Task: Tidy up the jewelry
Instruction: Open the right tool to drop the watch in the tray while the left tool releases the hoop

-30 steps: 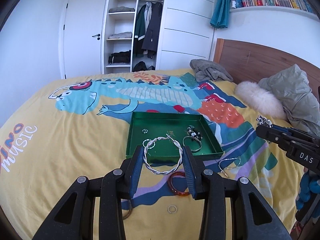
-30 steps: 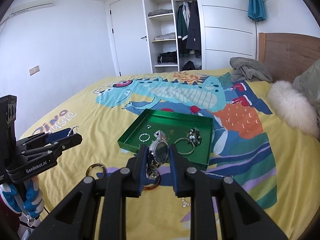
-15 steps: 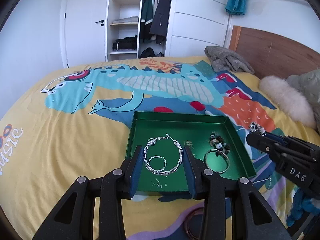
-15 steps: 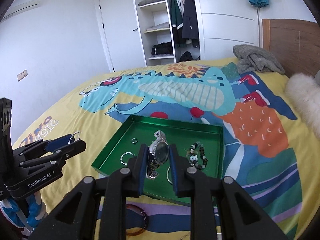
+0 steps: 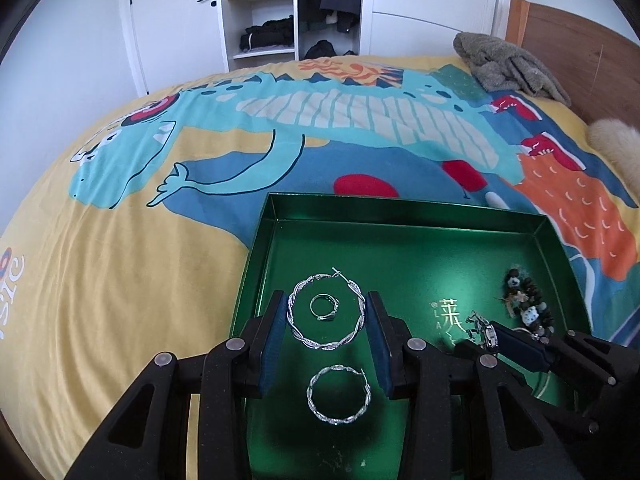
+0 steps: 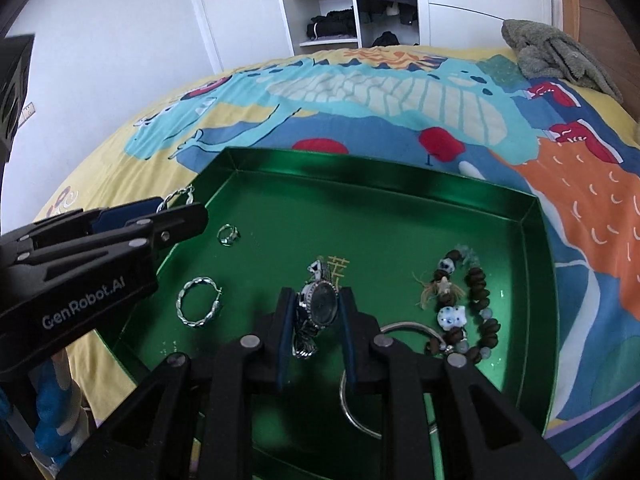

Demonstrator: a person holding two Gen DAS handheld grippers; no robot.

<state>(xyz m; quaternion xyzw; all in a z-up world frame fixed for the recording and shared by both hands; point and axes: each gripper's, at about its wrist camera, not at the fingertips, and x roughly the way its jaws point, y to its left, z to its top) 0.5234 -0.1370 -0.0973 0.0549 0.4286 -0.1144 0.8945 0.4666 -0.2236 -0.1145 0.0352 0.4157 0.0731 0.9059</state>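
Over the green tray [image 5: 400, 248] on the bed, the left tongs [image 5: 326, 322] are pinching a twisted silver hoop earring [image 5: 327, 311]; it may spring loose. Rightward, the right tongs [image 6: 316, 312] are squeezing a wristwatch [image 6: 320, 306]; dropping it could hit the bead bracelet [image 6: 464, 308].

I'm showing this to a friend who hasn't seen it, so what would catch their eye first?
Probably the shiny green tray on the dinosaur bedspread. Above it, the left gripper pinches a twisted silver hoop earring, and the right gripper clamps a dark-faced watch, with a beaded bracelet lying on the tray's right side.
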